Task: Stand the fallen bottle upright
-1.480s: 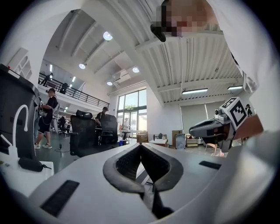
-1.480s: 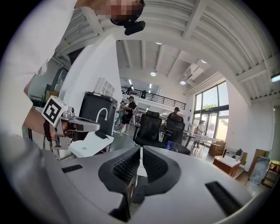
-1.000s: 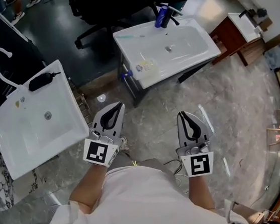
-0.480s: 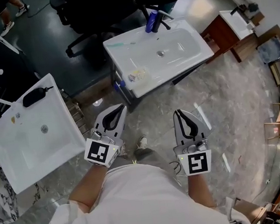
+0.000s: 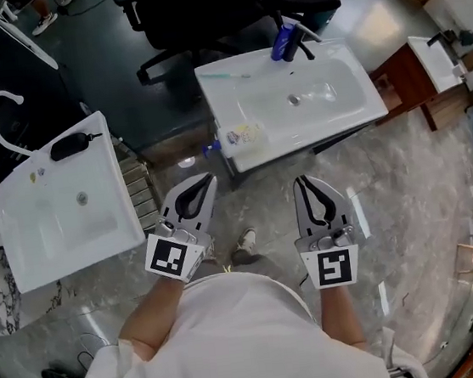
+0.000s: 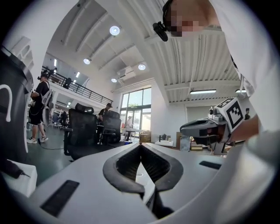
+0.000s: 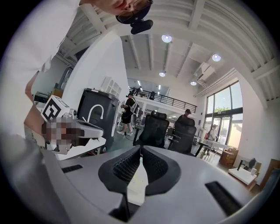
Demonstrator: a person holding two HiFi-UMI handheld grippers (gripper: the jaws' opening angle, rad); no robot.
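Person has stepped nearer white basin (image 5: 315,134). Left gripper (image 5: 206,181) and right gripper (image 5: 303,182) both closed, empty. Fallen bottle (image 5: 242,133), apparently clear with blue cap, lies on basin corner ahead of tongs, between them. Reach not yet begun.

Near, side by side above grey marbled stone floor (image 5: 410,205): left gripper (image 5: 208,180), right gripper (image 5: 301,182). Left, white rectangular ceramic basin (image 5: 30,252), black handset (image 5: 67,146) on far rim. Far centre, second white rectangular basin (image 5: 346,102): blue plastic bottle (image 5: 285,43) at far rim, clear plastic bottle (image 5: 243,134) lying on near left corner. Behind, black office chairs (image 5: 189,14).
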